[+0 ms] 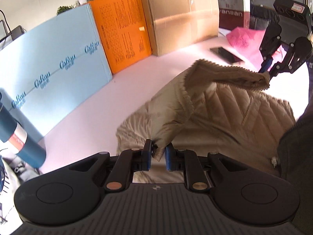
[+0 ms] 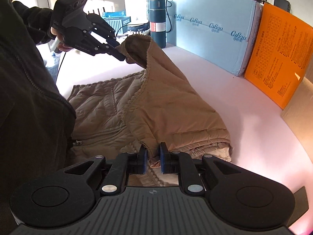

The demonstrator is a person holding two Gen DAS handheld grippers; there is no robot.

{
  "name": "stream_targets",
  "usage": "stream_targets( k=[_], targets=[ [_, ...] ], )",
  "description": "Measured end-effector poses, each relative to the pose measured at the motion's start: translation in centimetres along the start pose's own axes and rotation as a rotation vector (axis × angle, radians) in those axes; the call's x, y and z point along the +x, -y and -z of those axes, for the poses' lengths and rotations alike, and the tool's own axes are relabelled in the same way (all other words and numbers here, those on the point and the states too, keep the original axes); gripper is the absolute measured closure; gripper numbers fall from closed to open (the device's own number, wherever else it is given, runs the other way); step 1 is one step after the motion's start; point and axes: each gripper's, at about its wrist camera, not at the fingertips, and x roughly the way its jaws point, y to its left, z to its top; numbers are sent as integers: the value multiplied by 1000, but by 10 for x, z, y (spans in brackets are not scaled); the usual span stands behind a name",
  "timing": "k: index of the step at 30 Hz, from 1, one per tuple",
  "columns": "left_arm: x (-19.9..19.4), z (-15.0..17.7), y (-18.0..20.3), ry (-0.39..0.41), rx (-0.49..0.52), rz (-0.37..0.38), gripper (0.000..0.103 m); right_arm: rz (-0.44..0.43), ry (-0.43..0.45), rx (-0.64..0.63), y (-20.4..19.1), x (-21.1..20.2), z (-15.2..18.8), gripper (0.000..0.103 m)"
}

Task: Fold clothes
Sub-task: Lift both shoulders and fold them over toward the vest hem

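A tan quilted jacket [image 1: 225, 113] lies partly on the white table [image 1: 137, 82], with one side lifted off it. In the left wrist view my left gripper [image 1: 158, 153] is shut on a bunched corner of the jacket. My right gripper [image 1: 266, 72] at the upper right pinches the far end of the raised edge. In the right wrist view the jacket [image 2: 172, 105] hangs like a tent between both grips. There my right gripper [image 2: 153, 159] is shut on a fabric fold, and my left gripper [image 2: 122, 55] holds the upper corner.
A blue box [image 1: 58, 68], an orange box [image 1: 121, 33] and a cardboard box [image 1: 182, 17] wall the table's far side. A teal flask [image 2: 157, 21] stands by the blue box. A phone [image 1: 227, 55] and a pink bag [image 1: 246, 39] lie beyond the jacket. A person's dark sleeve [image 2: 29, 107] is close.
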Motion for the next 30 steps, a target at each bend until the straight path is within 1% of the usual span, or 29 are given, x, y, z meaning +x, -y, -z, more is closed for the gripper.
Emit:
stream_targets(
  k=[4, 7, 9, 11, 13, 15, 19, 21, 22, 23, 24, 27, 30],
  targets=[
    [4, 17, 10, -56, 4, 7, 91, -12, -23, 39, -9, 11, 19, 91],
    [16, 29, 15, -101, -1, -3, 91, -13, -53, 61, -11, 24, 32, 91],
    [21, 34, 16, -115, -31, -19, 90, -10, -74, 74, -12, 33, 40, 91],
    [19, 34, 17, -110, -59, -24, 90, -12, -79, 98, -12, 41, 47, 91],
    [16, 32, 17, -107, -77, -17, 87, -11, -76, 119, -11, 45, 50, 91],
    [15, 31, 18, -103, -89, -26, 83, -9, -72, 129, -12, 47, 50, 91],
    [11, 28, 24, -89, -99, -74, 74, -12, -70, 143, -10, 47, 52, 90],
    [7, 24, 31, -80, -74, -106, 57, -13, -71, 150, -8, 47, 52, 90],
    [5, 22, 35, -75, -60, -122, 52, -13, -73, 153, -7, 47, 52, 90],
    [4, 21, 39, -70, -46, -138, 45, -12, -75, 154, -7, 48, 52, 90],
    [3, 19, 43, -71, -29, -157, 41, -11, -76, 155, -7, 48, 52, 90],
    [6, 18, 50, -83, 16, -192, 39, -10, -82, 157, -8, 49, 51, 90],
    [16, 14, 51, -90, 34, -191, 40, -14, -85, 161, -8, 49, 50, 90]
  ],
)
